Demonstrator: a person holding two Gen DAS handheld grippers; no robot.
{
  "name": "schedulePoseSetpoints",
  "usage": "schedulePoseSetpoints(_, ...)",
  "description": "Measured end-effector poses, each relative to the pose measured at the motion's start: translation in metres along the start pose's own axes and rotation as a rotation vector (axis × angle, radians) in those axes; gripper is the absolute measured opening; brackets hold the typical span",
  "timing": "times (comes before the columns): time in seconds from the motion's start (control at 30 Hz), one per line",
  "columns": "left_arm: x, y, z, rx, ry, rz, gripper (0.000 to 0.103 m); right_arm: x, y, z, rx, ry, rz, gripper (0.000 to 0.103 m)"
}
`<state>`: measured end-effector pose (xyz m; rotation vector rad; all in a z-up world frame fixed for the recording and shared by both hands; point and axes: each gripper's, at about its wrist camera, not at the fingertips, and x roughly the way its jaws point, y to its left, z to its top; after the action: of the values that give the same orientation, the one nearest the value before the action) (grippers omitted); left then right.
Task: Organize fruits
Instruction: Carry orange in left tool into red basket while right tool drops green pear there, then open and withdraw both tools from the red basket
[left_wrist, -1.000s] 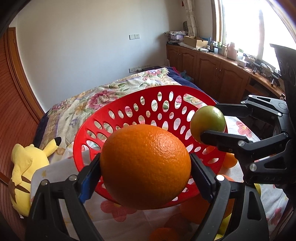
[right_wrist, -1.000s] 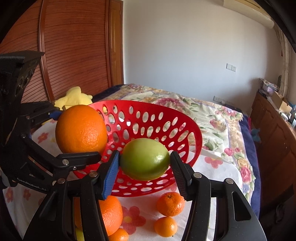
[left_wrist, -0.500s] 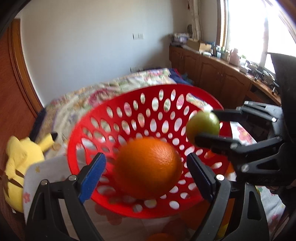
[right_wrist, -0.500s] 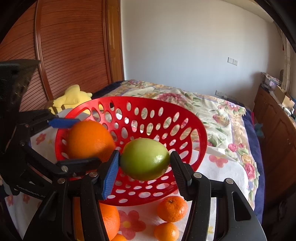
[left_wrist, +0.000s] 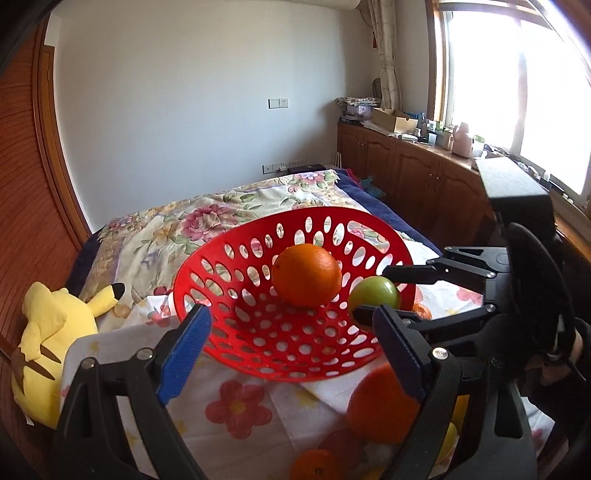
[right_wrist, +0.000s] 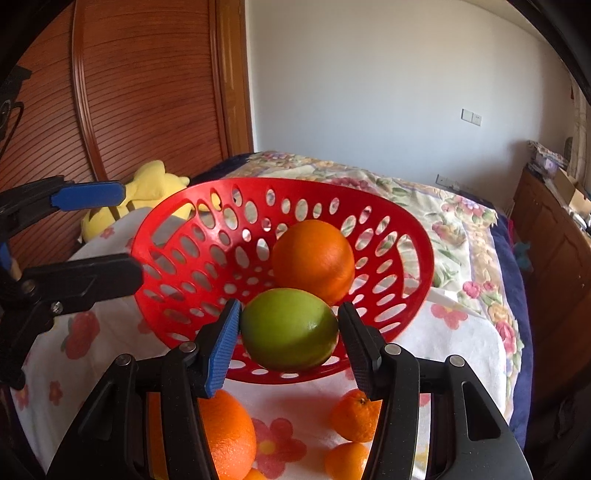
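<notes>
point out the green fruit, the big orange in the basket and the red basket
green fruit (right_wrist: 288, 328): right wrist view, middle of its skin, between the right gripper's fingers
big orange (left_wrist: 306, 275): left wrist view, centre of its front face
red basket (left_wrist: 258, 328): left wrist view, perforated inner floor

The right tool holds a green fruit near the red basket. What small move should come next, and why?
Probably open the right tool and release the round green fruit. It already hangs over the near edge of the perforated red plastic basket, where the big orange lies, and the left tool is open and empty.
</notes>
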<state>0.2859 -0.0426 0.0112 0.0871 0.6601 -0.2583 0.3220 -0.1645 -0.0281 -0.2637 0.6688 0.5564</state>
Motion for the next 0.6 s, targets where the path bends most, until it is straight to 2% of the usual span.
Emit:
schedulePoseSetpoints(0.27, -0.017, 0.006, -0.023, -0.026, -0.008, -0.007, 0.089, 0.001, 0.008, 0.0, 0.012, 0.0, 0.005, 0.055)
schedulePoseSetpoints(0.47, -0.03, 0.007, -0.045, -0.046, -0.015, -0.005, 0.089, -0.017, 0.012, 0.0, 0.028, -0.035, -0.004, 0.055)
schedulePoseSetpoints(0.6, -0.041, 0.004, -0.066, -0.059, -0.022, -0.015, 0.089, -0.041, 0.017, -0.016, 0.048, -0.066, -0.018, 0.055)
